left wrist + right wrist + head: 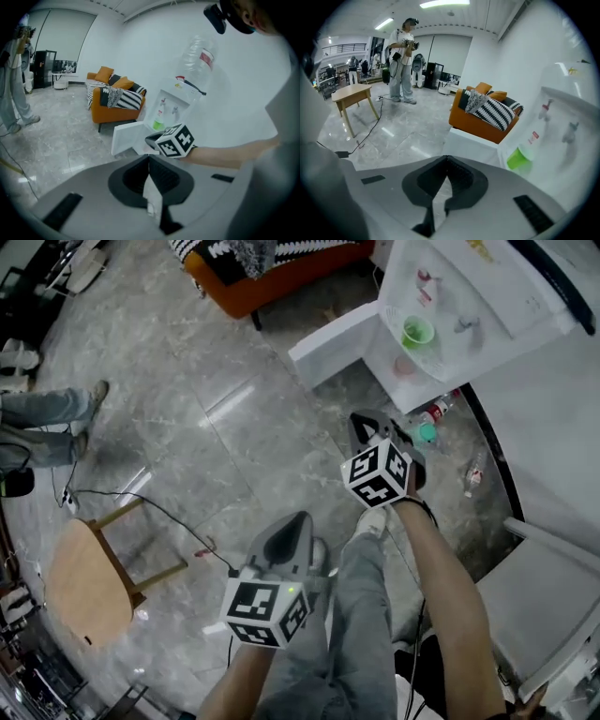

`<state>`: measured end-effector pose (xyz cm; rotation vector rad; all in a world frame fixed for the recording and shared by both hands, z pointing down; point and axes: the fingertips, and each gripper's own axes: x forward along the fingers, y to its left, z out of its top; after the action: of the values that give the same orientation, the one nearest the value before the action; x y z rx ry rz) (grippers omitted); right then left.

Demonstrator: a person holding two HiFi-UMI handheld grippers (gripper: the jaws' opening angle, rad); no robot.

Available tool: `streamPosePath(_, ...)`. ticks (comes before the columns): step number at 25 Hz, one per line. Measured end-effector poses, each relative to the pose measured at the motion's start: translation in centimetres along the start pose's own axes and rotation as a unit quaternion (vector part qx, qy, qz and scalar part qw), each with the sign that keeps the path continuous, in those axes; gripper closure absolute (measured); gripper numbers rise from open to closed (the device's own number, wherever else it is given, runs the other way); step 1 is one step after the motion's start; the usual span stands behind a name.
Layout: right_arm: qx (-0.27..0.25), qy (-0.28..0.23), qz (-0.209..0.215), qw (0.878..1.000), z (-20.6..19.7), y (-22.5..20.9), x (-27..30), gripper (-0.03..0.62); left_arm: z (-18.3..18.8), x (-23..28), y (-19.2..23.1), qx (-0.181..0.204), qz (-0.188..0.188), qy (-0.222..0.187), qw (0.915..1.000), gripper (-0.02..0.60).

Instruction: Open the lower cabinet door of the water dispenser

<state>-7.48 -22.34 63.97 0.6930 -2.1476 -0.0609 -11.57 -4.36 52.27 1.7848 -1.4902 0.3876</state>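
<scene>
Right claw (pixel 364 421) and left claw (pixel 298 521) were each pressed together on nothing, hanging clear of the cabinet door (pixel 337 343), already swung wide; I judged no grip needed.

From where I look down, the dispenser (pixel 450 296) stands at the far right of the floor (pixel 234 427), against the wall (pixel 562 409), with a big bottle (pixel 199 58) on top. Its door (pixel 342 341) stands swung out to the left, and a cup (pixel 417 332) sits under the taps above it. A few small bottles (pixel 437 412) are on the floor just on the near side of the dispenser. The sofa (pixel 272 273) is behind the door. A table (pixel 80 582) stands at my near left, and a cable (pixel 159 510) runs past its legs. A person (pixel 42 413) stands at the left. My right gripper (pixel 361 420) is ahead of my left gripper (pixel 298 521), near the door.
</scene>
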Motion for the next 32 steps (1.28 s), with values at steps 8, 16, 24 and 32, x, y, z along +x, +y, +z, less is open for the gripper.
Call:
streamPosePath(8,0.025,-0.032,-0.024,0.999,2.8,1.1,-10.6,0.583,2.2,-4.7,-3.6,0.045,-0.045,-0.012,0.9979,0.57)
streamPosePath(16,0.147,-0.08,-0.016,0.986,7.5,1.4,-22.0,0.583,8.4,-12.3,-7.6,0.083,-0.071,-0.052,0.9926,0.569)
streamPosePath(24,0.144,-0.123,-0.075,0.979,13.2,1.0,-35.5,0.583,12.9,-18.9,-14.3,0.096,-0.115,-0.094,0.9842,0.57)
streamPosePath(32,0.198,-0.197,-0.148,0.949,17.2,-0.7,-47.2,0.583,17.8,-23.4,-20.1,0.145,-0.177,-0.14,0.9634,0.57)
